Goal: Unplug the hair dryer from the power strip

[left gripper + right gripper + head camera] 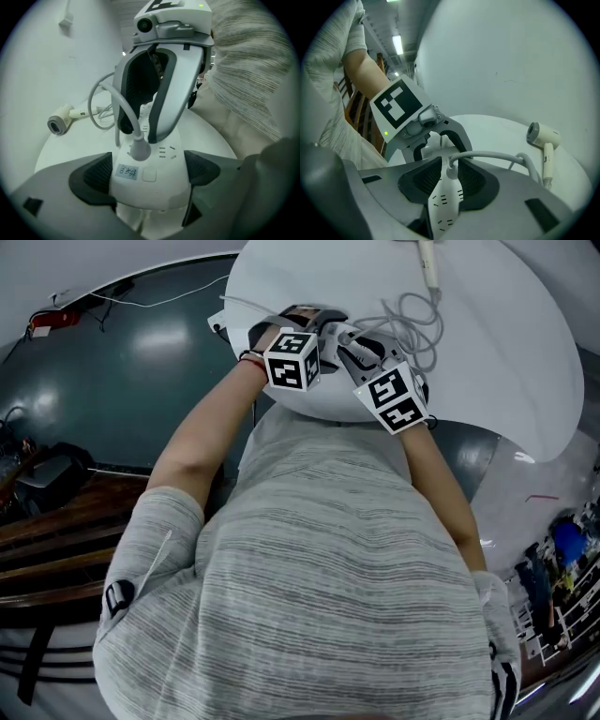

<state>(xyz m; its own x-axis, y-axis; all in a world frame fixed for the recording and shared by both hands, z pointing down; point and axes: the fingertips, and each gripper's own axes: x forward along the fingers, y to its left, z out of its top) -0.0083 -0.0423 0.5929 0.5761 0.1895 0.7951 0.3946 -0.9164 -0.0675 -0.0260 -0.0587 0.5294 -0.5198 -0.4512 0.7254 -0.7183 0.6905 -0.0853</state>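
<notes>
Though unseen from head view, plug (450,170) between released right jaws; left jaws clamp power strip (154,187).

Left gripper (145,176) clamped; right gripper (449,180) fingers (424,180) apart (both angled downward).

left gripper (312,324), right gripper (364,345): close together over white table (506,352) | cord (412,320): coiled just beyond | hair dryer (428,263): farther back

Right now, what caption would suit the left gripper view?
Left gripper grips the power strip; open right gripper straddles the seated plug, hair dryer beyond.
</notes>
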